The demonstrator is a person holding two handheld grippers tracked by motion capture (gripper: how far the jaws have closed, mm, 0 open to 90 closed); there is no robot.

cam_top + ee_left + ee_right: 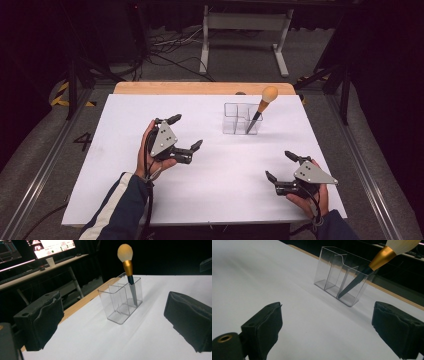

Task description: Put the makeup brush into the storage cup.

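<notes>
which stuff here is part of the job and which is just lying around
Part of the job:
makeup brush, leaning in an end compartment
clear organizer
left gripper, open
right gripper, open

Just lying about:
paper cup on the far desk
monitor
cables on the floor

Makeup brush point(261, 106) leans handle-down in clear organizer point(235, 120).

brush point(372, 267) bristle head cut off by right gripper view's top edge.
</notes>
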